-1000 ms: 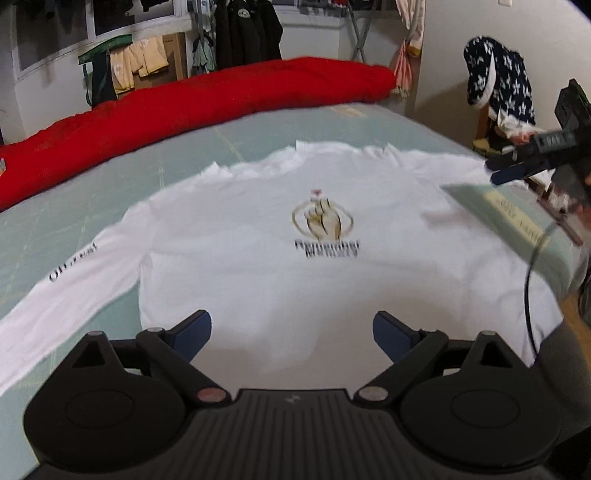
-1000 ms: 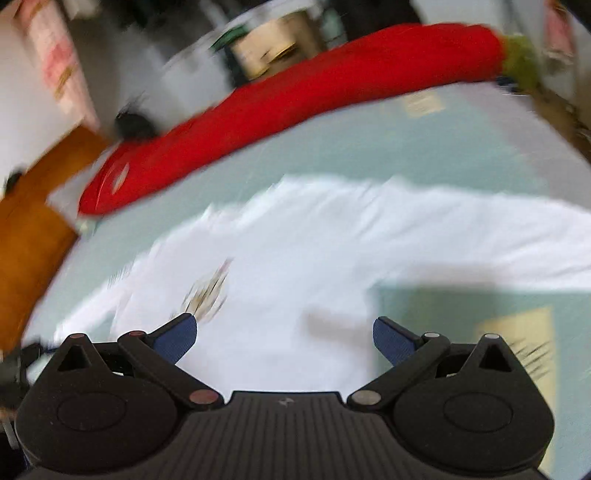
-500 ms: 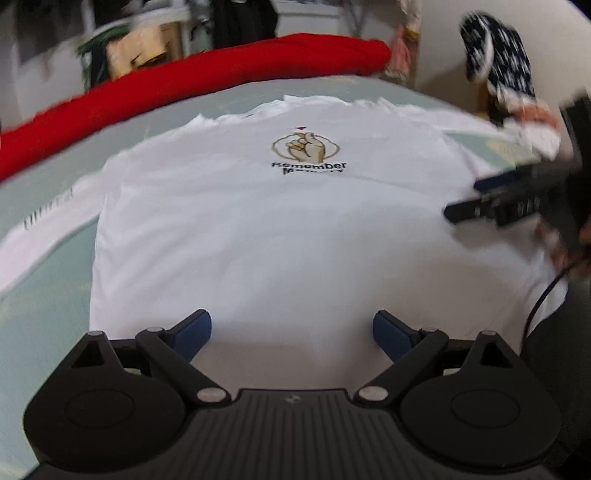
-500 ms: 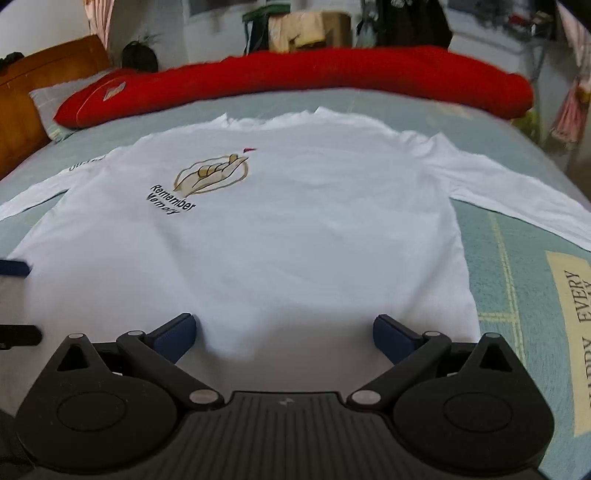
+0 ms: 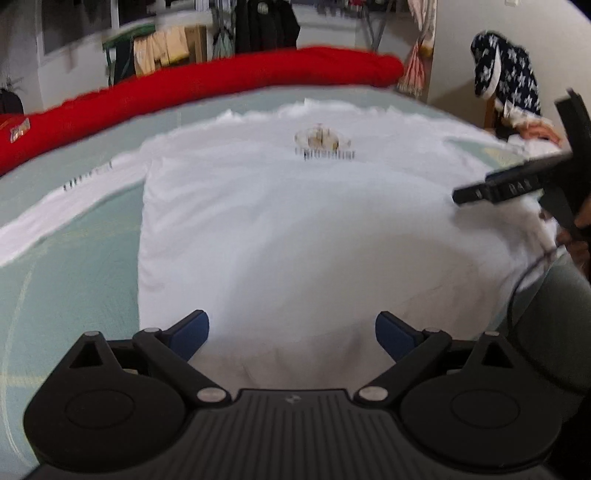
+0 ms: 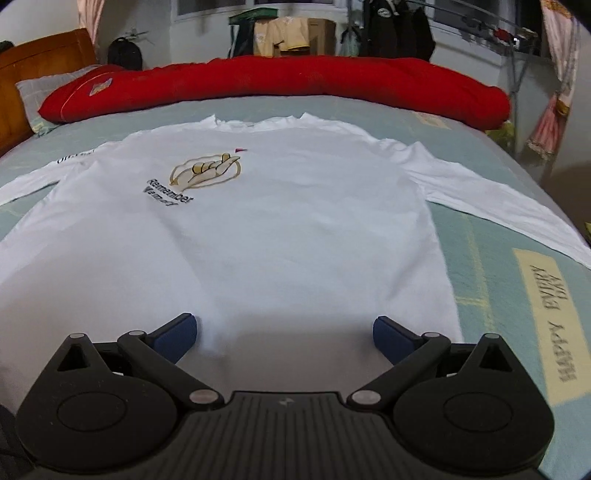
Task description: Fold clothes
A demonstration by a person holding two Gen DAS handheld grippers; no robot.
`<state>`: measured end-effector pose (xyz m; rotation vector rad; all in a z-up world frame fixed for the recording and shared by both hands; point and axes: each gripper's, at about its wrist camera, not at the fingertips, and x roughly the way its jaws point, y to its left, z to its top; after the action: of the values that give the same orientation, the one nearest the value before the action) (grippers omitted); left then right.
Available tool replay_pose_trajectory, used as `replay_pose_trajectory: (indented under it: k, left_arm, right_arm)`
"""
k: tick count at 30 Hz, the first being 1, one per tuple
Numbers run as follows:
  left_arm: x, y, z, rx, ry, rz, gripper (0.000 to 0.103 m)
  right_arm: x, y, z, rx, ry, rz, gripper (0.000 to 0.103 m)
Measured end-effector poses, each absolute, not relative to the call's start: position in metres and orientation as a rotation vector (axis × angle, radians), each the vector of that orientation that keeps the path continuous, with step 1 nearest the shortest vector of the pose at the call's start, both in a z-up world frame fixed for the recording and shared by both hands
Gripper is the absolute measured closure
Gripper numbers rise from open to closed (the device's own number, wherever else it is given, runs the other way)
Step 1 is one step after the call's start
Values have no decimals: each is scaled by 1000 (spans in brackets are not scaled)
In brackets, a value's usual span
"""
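Both jaws wide, shirt (image 6: 258, 240) beneath.

Home bedroom: bed with pale green sheet (image 6: 480, 236), wooden headboard (image 6: 33, 62) far left, red bolster (image 6: 295, 85) across far side, hanging clothes (image 6: 395, 29) behind.

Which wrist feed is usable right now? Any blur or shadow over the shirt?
Left wrist: motion blur, the white shirt print is unreadable, though the left gripper itself is sharp. Right wrist: mostly sharp, print readable, with soft shadow on the hem by the right gripper. Fisheye bends the bed edges in both.
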<state>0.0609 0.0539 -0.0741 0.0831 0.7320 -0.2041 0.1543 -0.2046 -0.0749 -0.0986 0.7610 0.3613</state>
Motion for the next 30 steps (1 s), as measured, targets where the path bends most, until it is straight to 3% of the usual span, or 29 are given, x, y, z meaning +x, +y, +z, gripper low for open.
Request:
replay_pose_trajectory:
  k: [7, 10, 19, 25, 30]
  left_arm:
    - [83, 63, -86, 31, 752, -184, 6]
    - [75, 66, -91, 30, 716, -210, 1]
    - [65, 58, -86, 73, 712, -173, 2]
    - [64, 32, -63, 151, 598, -196, 4]
    - [74, 16, -80, 152, 672, -215, 5]
  right_arm:
    - [130, -194, -73, -72, 804, 384, 0]
    - [124, -189, -81, -108, 783, 363, 0]
    - [120, -188, -87, -123, 729, 342, 0]
    - [121, -191, -85, -120, 733, 355, 0]
    - [120, -191, -82, -134, 748, 356, 0]
